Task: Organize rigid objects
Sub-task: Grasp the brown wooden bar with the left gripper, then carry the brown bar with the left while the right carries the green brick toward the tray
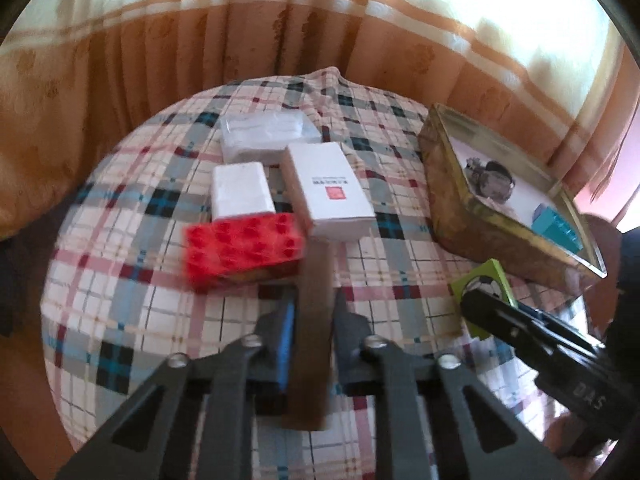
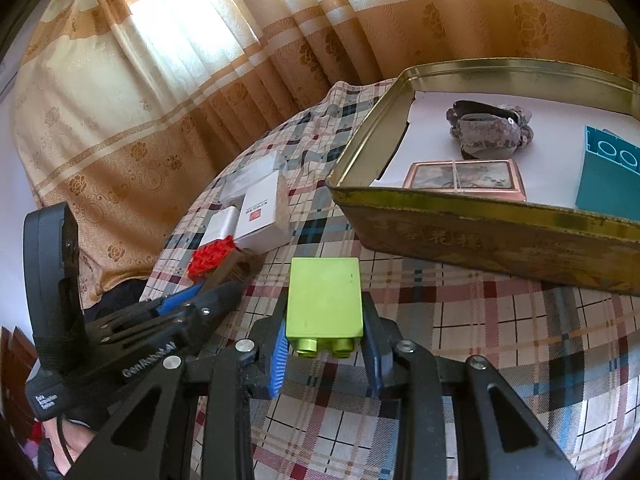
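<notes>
Over the plaid tablecloth (image 2: pixel 500 320), the right gripper (image 2: pixel 325 344) clamped a lime-green plastic block (image 2: pixel 324 300) near the gold tin box (image 2: pixel 480 236); the left gripper (image 1: pixel 314 320) pinched a flat brown slab (image 1: pixel 310 320).

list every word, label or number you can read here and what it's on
"GenRobot.AI": on the left hand-held gripper, seen from the right wrist.
"DAS": on the body of the right hand-held gripper, seen from the left wrist; possibly part of a longer word.
Two or three gold Chinese characters: on the tin box front wall, too worn to read.
Print above a red square: on the white box, too blurred.
Small white label on the left gripper's strap: too small.
</notes>
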